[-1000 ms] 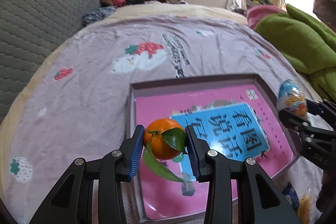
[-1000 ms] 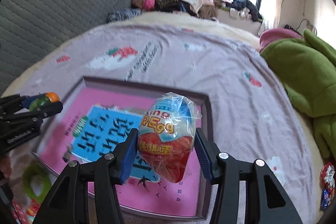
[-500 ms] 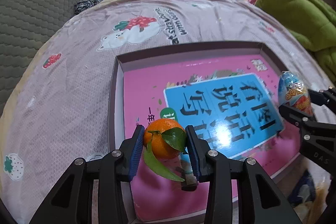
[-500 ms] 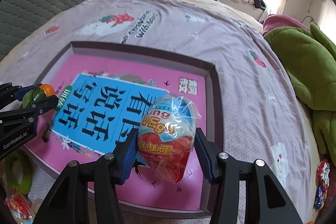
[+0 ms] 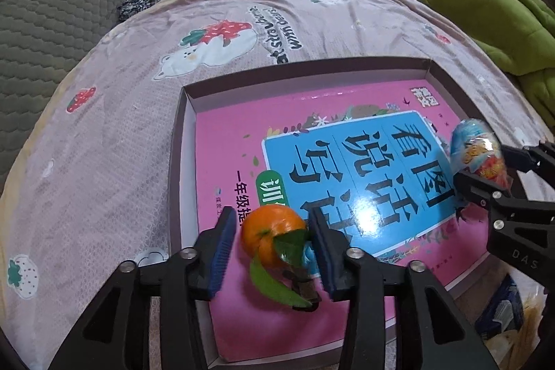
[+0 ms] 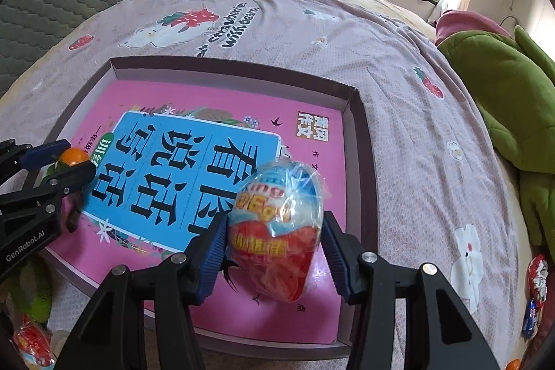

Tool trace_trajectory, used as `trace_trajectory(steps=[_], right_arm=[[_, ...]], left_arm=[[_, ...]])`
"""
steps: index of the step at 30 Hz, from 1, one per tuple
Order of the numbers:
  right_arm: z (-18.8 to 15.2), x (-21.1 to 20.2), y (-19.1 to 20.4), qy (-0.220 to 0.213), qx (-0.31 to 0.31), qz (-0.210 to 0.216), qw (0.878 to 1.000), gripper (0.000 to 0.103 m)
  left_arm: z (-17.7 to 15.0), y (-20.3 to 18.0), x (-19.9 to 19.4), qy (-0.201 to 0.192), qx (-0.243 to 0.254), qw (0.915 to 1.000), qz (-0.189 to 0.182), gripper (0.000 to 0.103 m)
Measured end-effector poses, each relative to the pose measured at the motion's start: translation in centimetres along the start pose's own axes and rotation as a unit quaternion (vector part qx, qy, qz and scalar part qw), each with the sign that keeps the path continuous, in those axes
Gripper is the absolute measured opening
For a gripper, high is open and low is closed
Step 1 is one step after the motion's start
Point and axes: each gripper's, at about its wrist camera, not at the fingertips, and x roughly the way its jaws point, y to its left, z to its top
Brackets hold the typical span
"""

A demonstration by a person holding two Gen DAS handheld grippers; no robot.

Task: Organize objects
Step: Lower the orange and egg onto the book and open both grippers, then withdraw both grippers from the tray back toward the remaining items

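A shallow brown box lies on the bed with a pink and blue book inside. My left gripper is open; an orange with green leaves sits between its fingers on the book, with a gap at the left pad. It also shows in the right wrist view. My right gripper is open around a wrapped chocolate egg, which rests on the book's near right corner; it also shows in the left wrist view.
The bed has a mauve sheet with strawberry prints. A green blanket lies at the right, a grey headboard at the left. Snack packets lie at the bed's right edge, more packets at the lower left.
Both grippers have come down onto the book and opened. The orange and the egg have been let go and now rest on the book between the fingers.
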Motion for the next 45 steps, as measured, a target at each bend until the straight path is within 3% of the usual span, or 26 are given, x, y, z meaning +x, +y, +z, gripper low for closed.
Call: trace_trajectory(steps=[6, 13, 28, 38, 45], right_arm=[[0.3, -0.7, -0.2, -0.008, 0.01, 0.008, 1.0, 0.056], [0.8, -2.9, -0.6, -0.027, 0.018, 0.009, 0.999, 0.057], [0.3, -13.5, -0.3, -0.099, 0.031, 0.038, 0.994, 0.058], [-2.8, -19.2, -0.3, -0.156, 0.051, 0.034, 0.986, 0.061], [-4.8, -22.1, 0.0, -0.19, 0.055, 0.056, 0.979, 0.065]], left_arm=[[0.4, 0.4, -0.7, -0.001, -0.009, 0.9999, -0.012, 0.062], [0.5, 0.5, -2.0, 0.001, -0.012, 0.9998, -0.016, 0.066], [0.3, 0.7, -12.2, -0.067, -0.043, 0.9968, 0.003, 0.07], [-2.4, 0.2, -18.9, -0.118, -0.064, 0.9909, 0.006, 0.072], [-4.7, -1.2, -21.2, -0.123, -0.039, 0.9916, 0.006, 0.075]])
